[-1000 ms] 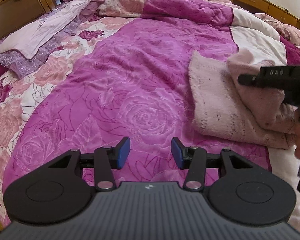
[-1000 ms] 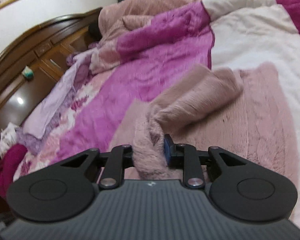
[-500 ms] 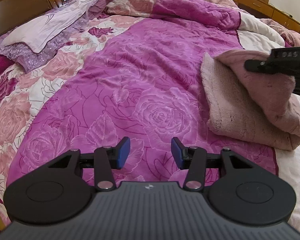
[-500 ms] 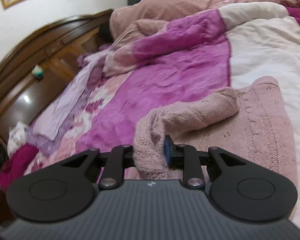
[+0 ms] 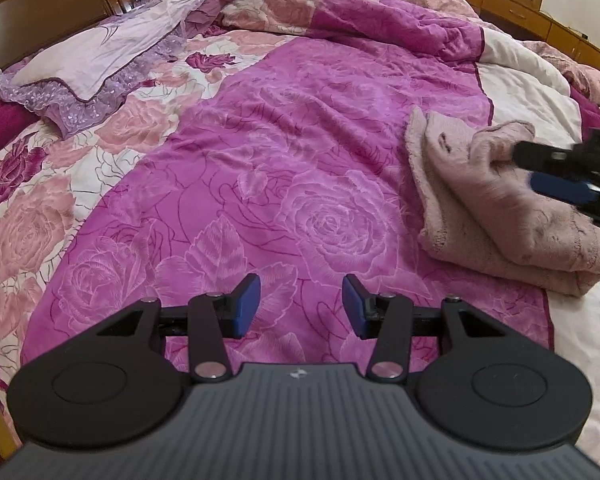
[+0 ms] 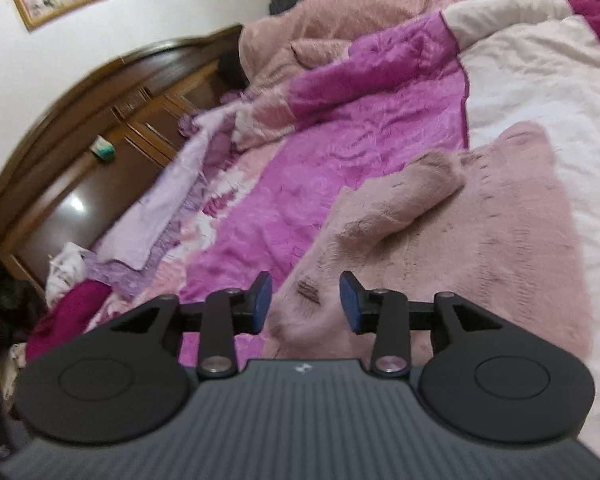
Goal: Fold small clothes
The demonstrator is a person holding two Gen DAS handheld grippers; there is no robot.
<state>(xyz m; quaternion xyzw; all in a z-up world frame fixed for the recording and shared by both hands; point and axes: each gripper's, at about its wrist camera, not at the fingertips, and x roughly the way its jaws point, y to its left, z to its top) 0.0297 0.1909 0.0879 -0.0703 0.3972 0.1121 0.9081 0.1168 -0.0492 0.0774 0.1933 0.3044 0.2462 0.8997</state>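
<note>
A fuzzy pale-pink knitted garment [image 5: 500, 208] lies folded on the magenta rose-patterned bedspread [image 5: 300, 160], at the right of the left wrist view. It fills the lower right of the right wrist view [image 6: 480, 232], with a rolled sleeve lying across it [image 6: 412, 196]. My right gripper [image 6: 306, 302] is open just above the garment's near edge, holding nothing; it also shows in the left wrist view [image 5: 556, 172]. My left gripper [image 5: 300, 306] is open and empty over the bedspread, left of the garment.
A lilac lace-trimmed cloth [image 5: 100, 60] lies at the far left by the dark wooden headboard [image 6: 80, 128]. A bunched pink and magenta quilt [image 5: 380, 12] lies across the far side. A white blanket [image 6: 540, 76] lies to the right.
My right gripper has opened and let go of the garment's edge, which now lies flat on the folded pile. My left gripper stayed open, with its view shifted slightly.
</note>
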